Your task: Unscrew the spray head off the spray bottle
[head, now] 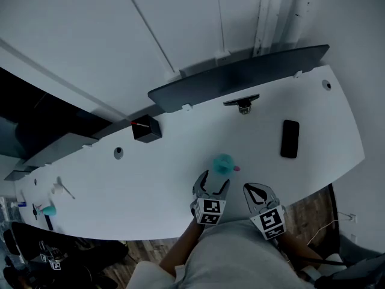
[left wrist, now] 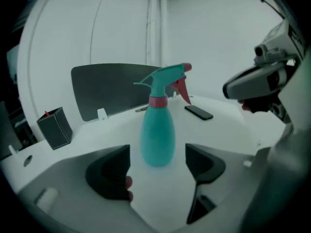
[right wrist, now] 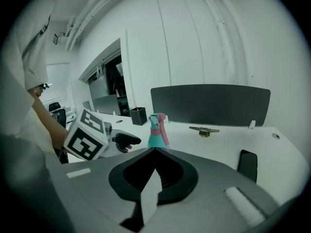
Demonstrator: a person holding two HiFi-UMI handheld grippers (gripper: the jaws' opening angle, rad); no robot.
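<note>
The spray bottle (head: 223,164) stands on the table (head: 168,185), phone (head: 289,138) right, box (head: 146,129) left.

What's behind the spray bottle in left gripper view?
A dark divider panel at the desk's far edge and a black phone to the right. The spray bottle hides part of the panel and the desk directly behind it.

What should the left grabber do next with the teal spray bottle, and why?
Probably ease the left gripper forward until its open jaws straddle the spray bottle. It stands upright just ahead of them, untouched, and likely needs holding before its spray head is twisted.
</note>
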